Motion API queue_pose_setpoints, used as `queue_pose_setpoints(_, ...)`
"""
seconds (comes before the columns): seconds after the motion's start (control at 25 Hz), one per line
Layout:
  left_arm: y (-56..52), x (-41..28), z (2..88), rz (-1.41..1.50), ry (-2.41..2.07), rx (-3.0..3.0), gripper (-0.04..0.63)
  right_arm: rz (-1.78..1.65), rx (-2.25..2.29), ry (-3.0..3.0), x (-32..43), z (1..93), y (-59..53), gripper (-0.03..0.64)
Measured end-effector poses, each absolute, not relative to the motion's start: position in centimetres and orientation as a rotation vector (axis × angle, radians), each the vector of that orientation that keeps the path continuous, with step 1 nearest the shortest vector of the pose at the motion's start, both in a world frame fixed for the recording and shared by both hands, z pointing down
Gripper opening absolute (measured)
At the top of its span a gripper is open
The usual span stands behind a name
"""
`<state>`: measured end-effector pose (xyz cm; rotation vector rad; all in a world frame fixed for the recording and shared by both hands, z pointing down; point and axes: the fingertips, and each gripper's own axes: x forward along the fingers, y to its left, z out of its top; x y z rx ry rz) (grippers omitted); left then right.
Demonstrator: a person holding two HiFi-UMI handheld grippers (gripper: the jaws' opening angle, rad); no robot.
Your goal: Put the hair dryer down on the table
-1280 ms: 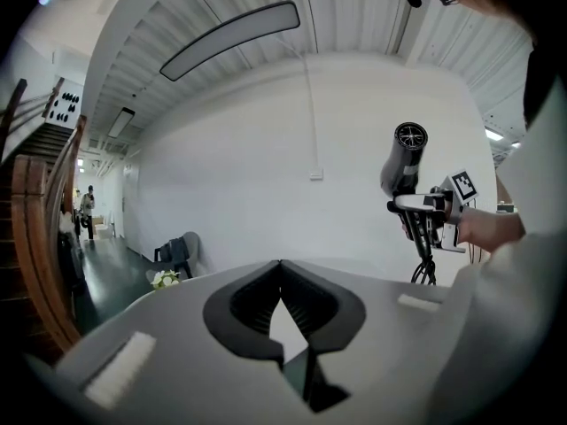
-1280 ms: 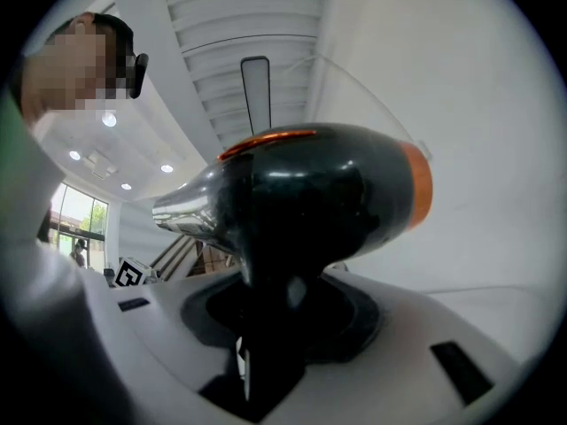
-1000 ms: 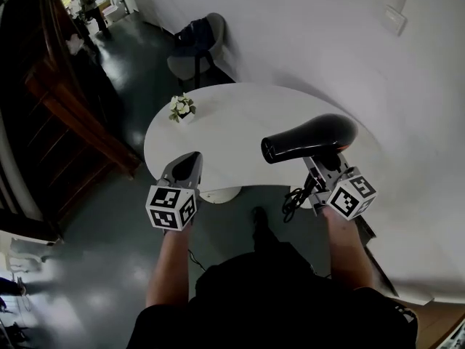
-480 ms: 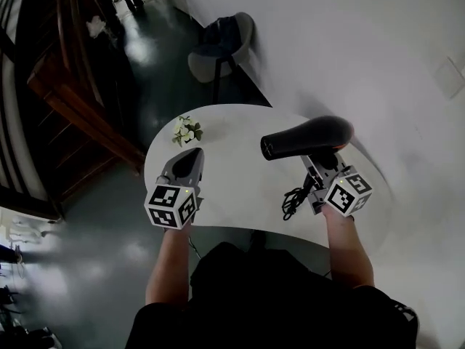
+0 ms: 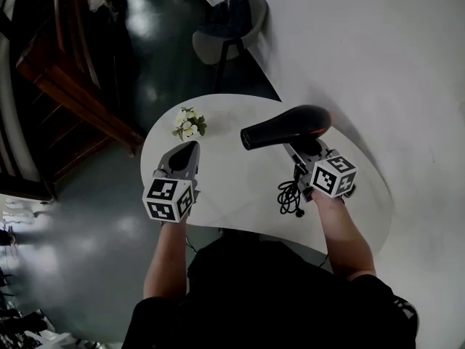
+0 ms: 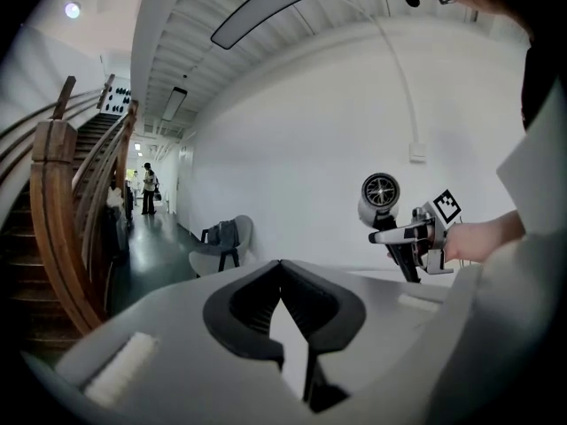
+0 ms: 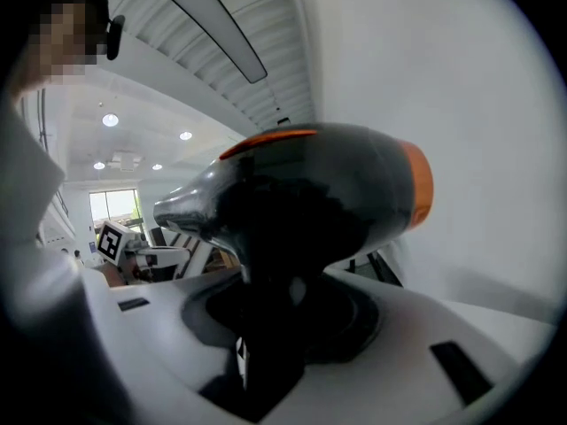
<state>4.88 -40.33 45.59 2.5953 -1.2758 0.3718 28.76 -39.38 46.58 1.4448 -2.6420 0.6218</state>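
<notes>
A black hair dryer point(image 5: 287, 126) with an orange rear band is held level over the white round table point(image 5: 240, 187), its nozzle pointing left. My right gripper point(image 5: 301, 150) is shut on its handle, and the bundled black cord point(image 5: 290, 195) hangs below it. In the right gripper view the dryer point(image 7: 310, 193) fills the frame, its handle sunk between the jaws of the right gripper point(image 7: 270, 330). My left gripper point(image 5: 183, 158) hovers over the table's left part, shut and holding nothing. From the left gripper point(image 6: 282, 277) view the dryer point(image 6: 379, 195) shows at the right, off the tabletop.
A small pot of white flowers point(image 5: 189, 124) stands at the table's far left edge. A grey chair point(image 5: 229, 24) sits beyond the table by the white wall. A wooden staircase point(image 5: 65, 71) runs along the left over a dark glossy floor.
The person has stepped up to the table. Both grippers now stand further over the tabletop, and the dryer has shifted a little left. The grip is unchanged.
</notes>
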Motion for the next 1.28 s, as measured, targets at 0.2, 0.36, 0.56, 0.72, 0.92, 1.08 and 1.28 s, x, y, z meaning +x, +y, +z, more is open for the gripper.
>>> queue_pose_setpoints(0.2, -41.8, 2.3, 47.1, 0.369, -1.298, 2.538, 0.012, 0.7, 1.35, -2.529, 26.3, 51.4, -43.8, 0.158)
queue_pose_setpoints(0.36, -42.5, 0.9, 48.3, 0.371, -1.305, 2.511, 0.012, 0.773, 1.302, -2.433, 24.9, 55.8, -46.4, 0.158)
queue_pose_setpoints(0.56, -43.1, -0.1, 49.8, 0.372, -1.298, 2.48, 0.012, 0.852, 1.248, -2.281, 23.9, 61.7, -48.8, 0.158)
queue_pose_setpoints(0.72, -43.4, -0.6, 50.8, 0.381, -1.29, 2.465, 0.012, 0.914, 1.226, -2.151, 23.8, 65.9, -50.1, 0.158)
queue_pose_setpoints(0.92, -43.6, -1.0, 51.3, 0.388, -1.288, 2.449, 0.012, 0.93, 1.188, -1.998, 23.2, 69.3, -50.9, 0.158)
queue_pose_setpoints(1.08, -43.7, -1.3, 51.8, 0.392, -1.287, 2.443, 0.012, 0.903, 1.169, -1.95, 22.4, 71.0, -51.5, 0.158)
queue_pose_setpoints(1.28, -43.3, -1.6, 52.0, 0.4, -1.292, 2.43, 0.012, 0.852, 1.128, -1.909, 21.3, 72.3, -51.6, 0.16)
